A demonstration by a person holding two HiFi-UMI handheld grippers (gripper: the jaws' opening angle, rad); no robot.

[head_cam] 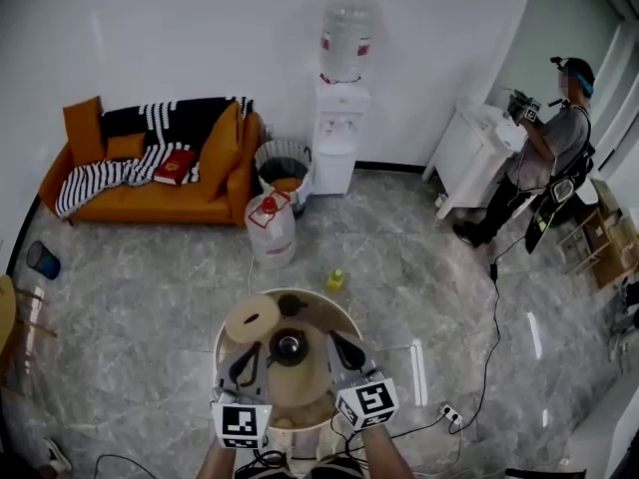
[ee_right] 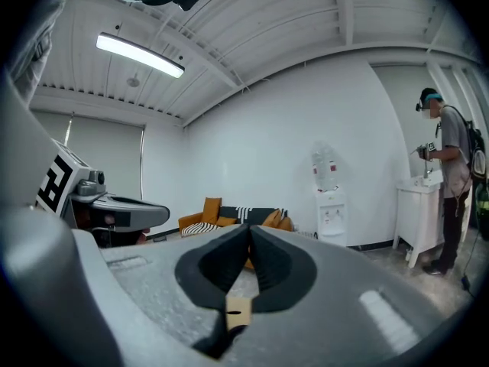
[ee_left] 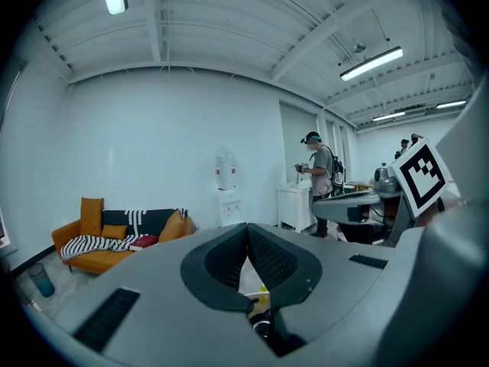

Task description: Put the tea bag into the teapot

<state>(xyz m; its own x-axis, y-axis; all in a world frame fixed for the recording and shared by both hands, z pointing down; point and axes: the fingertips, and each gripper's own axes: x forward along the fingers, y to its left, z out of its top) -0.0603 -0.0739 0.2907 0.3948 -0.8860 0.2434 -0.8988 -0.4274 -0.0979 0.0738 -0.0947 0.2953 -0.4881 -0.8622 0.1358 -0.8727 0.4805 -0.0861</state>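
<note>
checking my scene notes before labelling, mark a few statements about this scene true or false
1. The left gripper and the right gripper both have their jaws together. True.
2. The sofa is blue. False: it is orange.
3. A person stands at a white cabinet. True.
4. The teapot stands on the floor. False: it is on the round table.

Teapot (head_cam: 291, 347) on table (head_cam: 342, 315), water jug (head_cam: 271, 230) behind it — sofa (head_cam: 150, 203) back-left
</note>
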